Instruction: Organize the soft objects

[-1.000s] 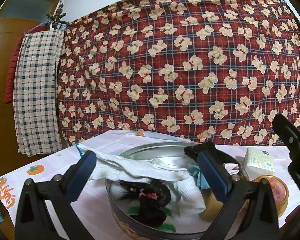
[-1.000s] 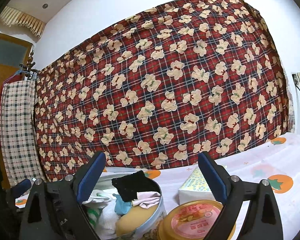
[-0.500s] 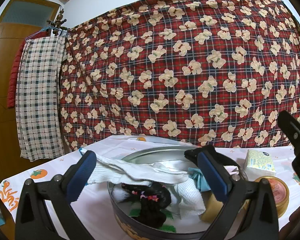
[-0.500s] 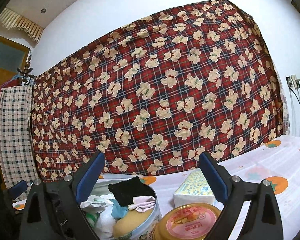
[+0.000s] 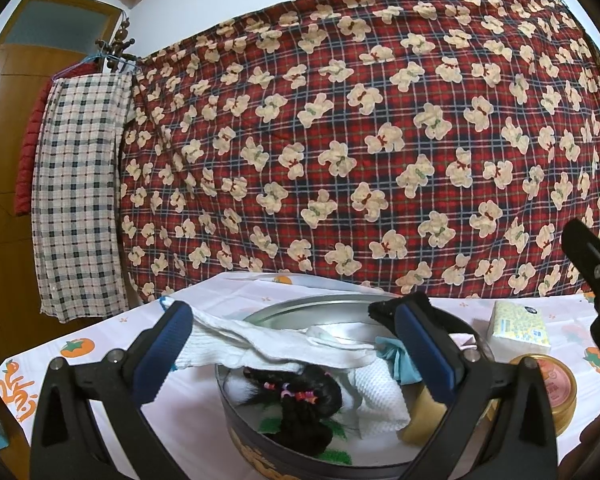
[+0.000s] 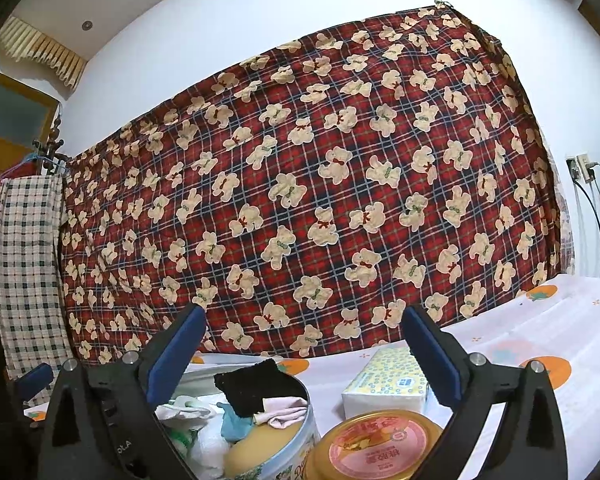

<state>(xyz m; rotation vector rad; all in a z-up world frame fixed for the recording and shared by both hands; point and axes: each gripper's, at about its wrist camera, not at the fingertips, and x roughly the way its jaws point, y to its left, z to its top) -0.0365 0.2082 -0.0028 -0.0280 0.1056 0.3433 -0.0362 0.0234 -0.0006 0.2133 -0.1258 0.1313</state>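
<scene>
Both views tilted higher; round tin lower in frame, more wall above.

The left gripper has its two blue-padded fingers spread wide and holds nothing. It hangs above a round tin that stands on a white tablecloth with orange fruit prints. A long white cloth lies across the far rim of the tin. Inside are a black hair piece with small coloured beads, a white waffle towel, a light blue cloth and a yellow sponge. Right of the tin are a tissue pack and a small jar with a pink lid. A red plaid blanket with bears hangs behind the table
</scene>
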